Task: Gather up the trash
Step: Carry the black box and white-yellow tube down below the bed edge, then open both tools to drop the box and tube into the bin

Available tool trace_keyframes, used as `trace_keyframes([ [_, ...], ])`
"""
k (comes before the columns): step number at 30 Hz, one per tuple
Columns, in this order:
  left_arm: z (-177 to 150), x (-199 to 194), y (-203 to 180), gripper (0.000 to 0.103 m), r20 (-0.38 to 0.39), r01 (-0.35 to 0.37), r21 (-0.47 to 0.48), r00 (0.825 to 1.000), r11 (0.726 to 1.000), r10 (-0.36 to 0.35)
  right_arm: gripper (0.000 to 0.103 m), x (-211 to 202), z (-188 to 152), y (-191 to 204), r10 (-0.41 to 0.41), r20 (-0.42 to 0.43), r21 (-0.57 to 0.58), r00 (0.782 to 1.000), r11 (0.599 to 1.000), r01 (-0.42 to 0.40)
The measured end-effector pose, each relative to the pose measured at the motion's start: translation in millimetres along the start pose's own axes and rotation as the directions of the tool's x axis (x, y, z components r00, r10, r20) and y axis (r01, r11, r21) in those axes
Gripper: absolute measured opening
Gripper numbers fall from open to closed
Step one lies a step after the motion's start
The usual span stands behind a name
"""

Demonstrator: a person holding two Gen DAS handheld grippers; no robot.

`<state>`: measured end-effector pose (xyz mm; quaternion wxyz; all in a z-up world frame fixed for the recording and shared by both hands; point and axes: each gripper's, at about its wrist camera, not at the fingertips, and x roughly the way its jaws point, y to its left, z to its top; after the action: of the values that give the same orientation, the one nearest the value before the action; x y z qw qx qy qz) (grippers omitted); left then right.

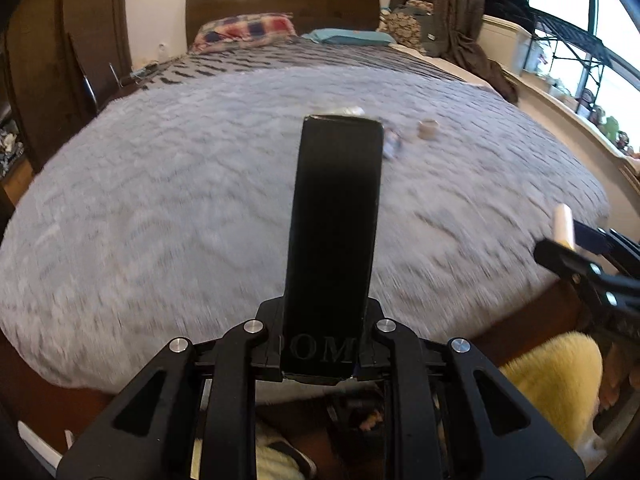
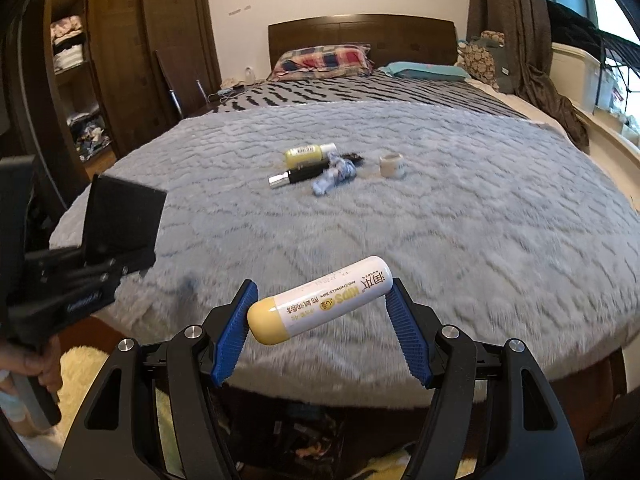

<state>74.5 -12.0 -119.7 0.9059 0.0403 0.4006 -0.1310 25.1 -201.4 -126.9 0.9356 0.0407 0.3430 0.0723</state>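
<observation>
The left gripper (image 1: 334, 344) is clamped on a flat black box (image 1: 336, 220) over the bed's (image 2: 500, 240) near edge, and that box hides most of the bed's middle in the left wrist view. The right gripper (image 2: 320, 320) squeezes a white, yellow-capped tube (image 2: 320, 300) endwise above the same edge. Mid-bed, well apart from both, lie a yellow bottle (image 2: 308, 153), black tube (image 2: 300, 176), crumpled blue wrapper (image 2: 334, 178) and small cup (image 2: 391, 165).

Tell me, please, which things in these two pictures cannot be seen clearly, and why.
- Left wrist view: the black box in the left gripper hides the trash behind it; motion blur smears the small jar.
- Right wrist view: small print on the white tube is unreadable; the crumpled wrapper is too small to identify.
</observation>
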Motion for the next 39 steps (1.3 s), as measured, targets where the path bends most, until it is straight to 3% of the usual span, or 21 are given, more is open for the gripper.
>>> trace_keyframes([
  [8, -52.1, 4.0, -9.6, 0.019, -0.078, 0.041, 0.006, 0.996, 0.999, -0.041, 0.067, 7.6, -42.1, 0.7, -0.015, -0.102, 0.019, 0.995, 1.0, 0.017],
  [16, -98.3, 25.6, -22.7, 0.019, -0.191, 0.1, 0.021, 0.977, 0.995, -0.094, 0.067, 47.6, -86.8, 3.8, 0.021, -0.28, 0.051, 0.96, 0.999, -0.007],
  [21, -121.2, 49.5, -32.2, 0.019, -0.289, 0.132, 0.034, 0.95, 0.991, -0.117, 0.067, 68.0, -103.7, 4.5, 0.036, -0.353, 0.077, 0.935, 0.997, -0.009],
  [29, -152.4, 100.7, -40.3, 0.019, -0.437, 0.164, 0.0, 0.887, 0.986, -0.147, 0.067, 101.7, -130.6, 6.6, 0.068, -0.46, 0.116, 0.885, 0.993, -0.016],
  [34, -157.3, 108.7, -32.5, 0.021, -0.454, 0.153, -0.023, 0.879, 0.988, -0.147, 0.068, 112.0, -132.6, 2.5, 0.087, -0.474, 0.138, 0.876, 0.99, -0.024],
  [37, -155.2, 109.6, -26.7, 0.032, -0.452, 0.14, -0.025, 0.881, 0.99, -0.136, 0.069, 117.1, -134.7, -1.0, 0.096, -0.485, 0.158, 0.87, 0.987, -0.021],
  [39, -153.5, 108.5, -24.3, 0.047, -0.45, 0.135, -0.025, 0.883, 0.99, -0.132, 0.076, 116.2, -134.8, -4.8, 0.1, -0.477, 0.17, 0.873, 0.985, -0.02],
])
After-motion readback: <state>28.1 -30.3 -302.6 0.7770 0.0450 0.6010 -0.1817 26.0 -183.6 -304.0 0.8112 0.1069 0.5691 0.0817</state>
